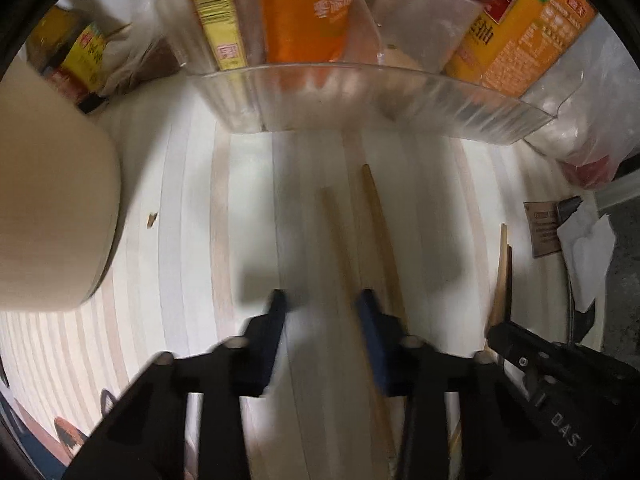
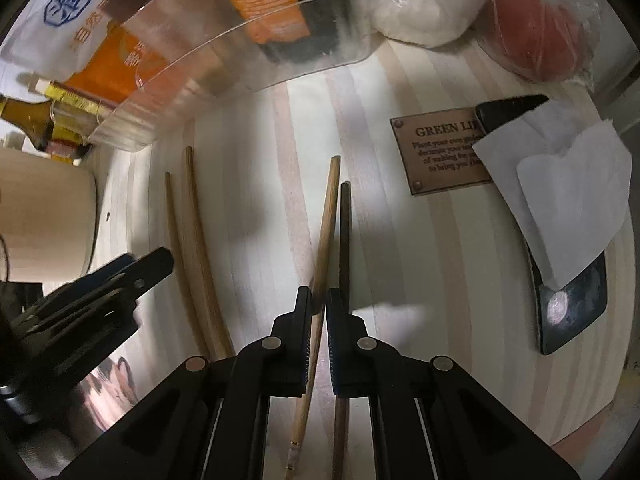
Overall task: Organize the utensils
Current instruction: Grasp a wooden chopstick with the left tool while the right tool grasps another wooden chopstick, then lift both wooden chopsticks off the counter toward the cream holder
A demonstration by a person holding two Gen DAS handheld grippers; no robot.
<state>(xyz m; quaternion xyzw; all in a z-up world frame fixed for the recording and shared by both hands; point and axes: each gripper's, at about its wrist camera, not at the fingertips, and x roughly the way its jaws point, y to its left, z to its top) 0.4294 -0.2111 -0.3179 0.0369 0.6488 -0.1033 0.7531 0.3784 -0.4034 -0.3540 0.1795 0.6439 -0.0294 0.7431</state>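
R gripper (image 2: 319,306) is pinched on the light chopstick (image 2: 326,216), axis running toward the clear bin (image 2: 224,60). L gripper (image 1: 322,308), jaws narrow, straddles the other pair (image 1: 380,224); grip unclear w/ blur.

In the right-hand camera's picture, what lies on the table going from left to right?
Cream container → left gripper → pale chopstick pair → crossed chopsticks between the right jaws → brown plaque → white paper.
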